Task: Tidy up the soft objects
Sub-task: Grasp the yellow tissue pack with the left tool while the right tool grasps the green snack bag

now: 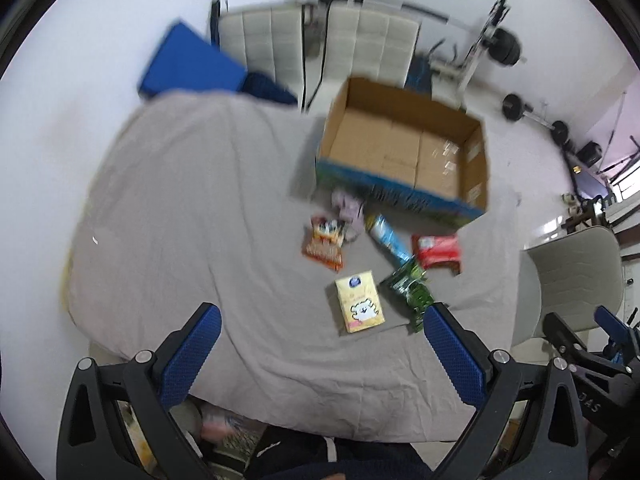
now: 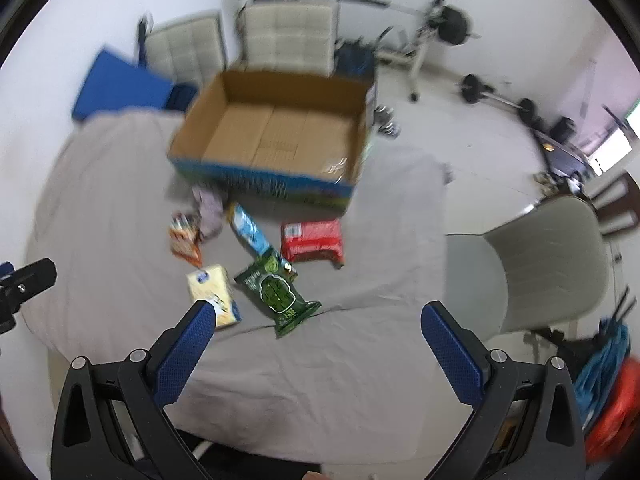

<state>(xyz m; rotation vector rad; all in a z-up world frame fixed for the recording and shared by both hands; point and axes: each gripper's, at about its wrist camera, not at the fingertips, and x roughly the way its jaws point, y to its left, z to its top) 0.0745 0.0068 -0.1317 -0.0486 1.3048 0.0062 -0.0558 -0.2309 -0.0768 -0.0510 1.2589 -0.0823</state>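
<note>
Several soft packs lie on a grey cloth-covered table point(image 1: 180, 200) in front of an empty open cardboard box point(image 1: 404, 148): a yellow pack point(image 1: 360, 302), a green pack point(image 1: 408, 288), a red pack point(image 1: 436, 254), a light blue pack point(image 1: 386, 238), an orange pack point(image 1: 326, 246) and a purple bundle point(image 1: 348, 206). In the right wrist view the box point(image 2: 276, 136), green pack point(image 2: 276, 292), yellow pack point(image 2: 214, 294) and red pack point(image 2: 312, 240) show too. My left gripper point(image 1: 320, 316) and right gripper point(image 2: 316, 312) are both open and empty, held above the table's near edge.
Beige chairs point(image 1: 372, 36) and a blue mat point(image 1: 188, 64) stand behind the table. A grey chair point(image 2: 548, 264) stands to the right. Weights and a bench point(image 2: 440, 28) sit on the floor at the back. Coloured bags point(image 2: 608, 380) lie at the lower right.
</note>
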